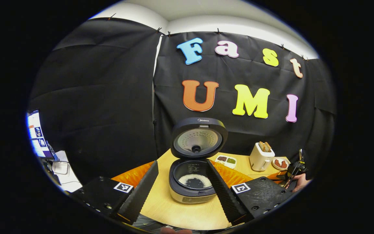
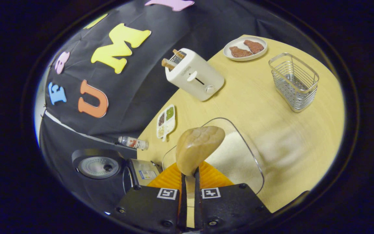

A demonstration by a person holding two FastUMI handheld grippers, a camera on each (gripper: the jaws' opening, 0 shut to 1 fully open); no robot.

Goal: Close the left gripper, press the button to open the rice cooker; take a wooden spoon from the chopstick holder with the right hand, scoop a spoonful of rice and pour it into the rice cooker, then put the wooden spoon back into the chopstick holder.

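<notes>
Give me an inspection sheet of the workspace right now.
Surface: wooden table with an orange mat.
Job's things: rice cooker open, lid up, rice inside; wooden spoon held over the clear rice container; chopstick holder looks empty.
Clutter: toaster, plate of brown food, small divided dish, bottle.
Grippers: left gripper open before the cooker; right gripper shut on the spoon handle.
Cables: nothing seen.
Surroundings: black cloth wall, a screen at the far side.
</notes>
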